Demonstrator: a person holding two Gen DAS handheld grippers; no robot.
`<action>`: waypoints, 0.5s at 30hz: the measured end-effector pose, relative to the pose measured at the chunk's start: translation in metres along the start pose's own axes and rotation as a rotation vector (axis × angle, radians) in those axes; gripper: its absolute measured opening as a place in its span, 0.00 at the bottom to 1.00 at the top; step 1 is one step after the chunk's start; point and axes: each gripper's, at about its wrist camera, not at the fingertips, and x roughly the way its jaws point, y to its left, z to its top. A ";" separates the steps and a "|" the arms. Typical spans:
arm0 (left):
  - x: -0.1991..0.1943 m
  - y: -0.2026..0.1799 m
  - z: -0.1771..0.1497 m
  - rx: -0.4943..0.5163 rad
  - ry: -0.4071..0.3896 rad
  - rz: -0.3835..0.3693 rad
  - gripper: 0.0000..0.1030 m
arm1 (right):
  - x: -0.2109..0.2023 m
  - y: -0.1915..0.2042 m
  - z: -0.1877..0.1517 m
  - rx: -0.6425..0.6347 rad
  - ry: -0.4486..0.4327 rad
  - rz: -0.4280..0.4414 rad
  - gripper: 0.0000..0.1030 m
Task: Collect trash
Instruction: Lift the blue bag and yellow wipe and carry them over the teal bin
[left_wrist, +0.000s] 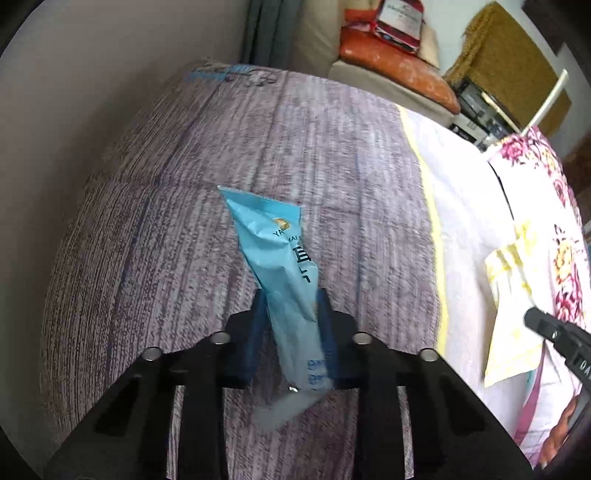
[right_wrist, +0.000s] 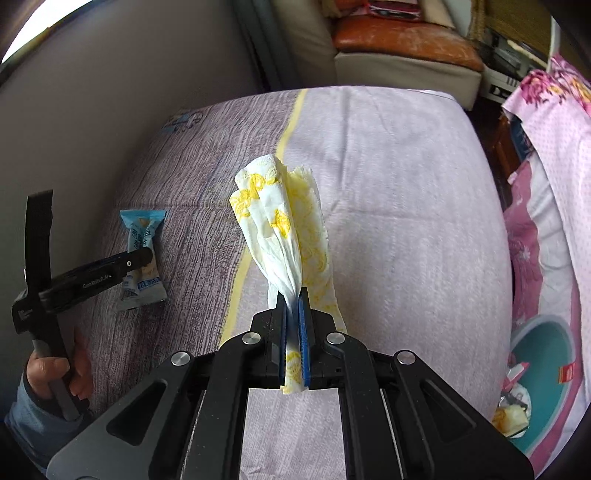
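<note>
Blue wrapper (left_wrist: 280, 258) is clamped lengthwise in the left tongs (left_wrist: 291, 299) above the bed (left_wrist: 155, 229). Yellow-printed tissue (right_wrist: 280, 221) is pinched in the right tongs (right_wrist: 293, 295); a bin (right_wrist: 543, 387) is seen past the bed's right edge, nearer the right hand

A purple-grey bedspread (left_wrist: 184, 221) meets a pale quilted sheet (right_wrist: 406, 221).

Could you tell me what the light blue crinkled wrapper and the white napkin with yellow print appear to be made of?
The light blue crinkled wrapper looks like thin plastic film: smooth, slightly glossy, with sharp creases, printed text and a crimped end seal. The white napkin with yellow print looks like soft, matte tissue paper: it bunches into limp folds and has a ragged, embossed edge. Neither can be confirmed beyond its look.
</note>
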 end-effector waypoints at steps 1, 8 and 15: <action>-0.004 -0.004 -0.002 0.017 -0.001 -0.008 0.17 | -0.003 -0.004 -0.002 0.016 -0.013 0.008 0.06; -0.030 -0.057 -0.017 0.151 -0.034 -0.066 0.17 | -0.029 -0.034 -0.019 0.101 -0.077 0.011 0.06; -0.044 -0.134 -0.039 0.297 -0.041 -0.142 0.17 | -0.068 -0.068 -0.044 0.182 -0.153 -0.014 0.06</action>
